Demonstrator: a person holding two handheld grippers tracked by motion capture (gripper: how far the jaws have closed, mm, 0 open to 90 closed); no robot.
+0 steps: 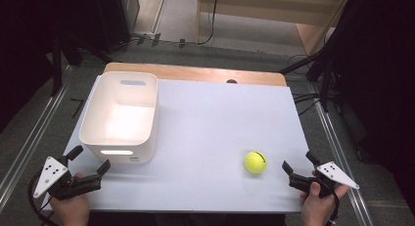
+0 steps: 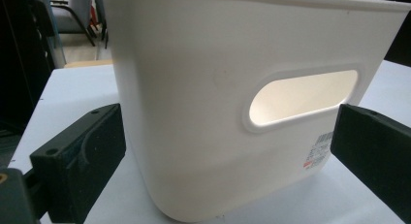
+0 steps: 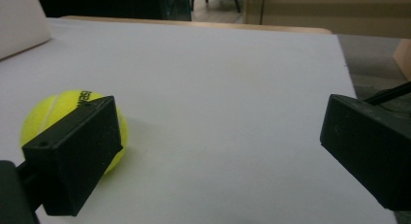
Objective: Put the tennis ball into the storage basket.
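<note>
A tennis ball (image 1: 255,162) lies on the white table (image 1: 215,123), near its front right corner, and a white bin (image 1: 120,118) stands at the front left — the two well apart. The work in hand looks like getting the ball into the bin, and by these pictures none of it is done: the bin is empty, the ball rests on the table, and nothing is held.

The right gripper (image 1: 297,167) sits just to the right of the ball, low by the table's front edge, its jaws spread wide with nothing between them. In the right gripper view the ball (image 3: 72,122) shows partly behind the left jaw rather than in the gap, so the gripper is aimed a little to one side of it. It does not touch the ball as far as I can tell.

The left gripper (image 1: 88,164) waits at the bin's near left corner, jaws also apart and gripping nothing. The left gripper view shows the bin's front wall (image 2: 203,117) close ahead, with its handle slot and a small label, between the two jaws but not pinched by them.

What is left, as I judge it, is the whole job — swing the right gripper to centre the ball between its jaws, close on it, lift, carry it leftward across the table and let it go over the bin. The left gripper may be there to steady the bin.
</note>
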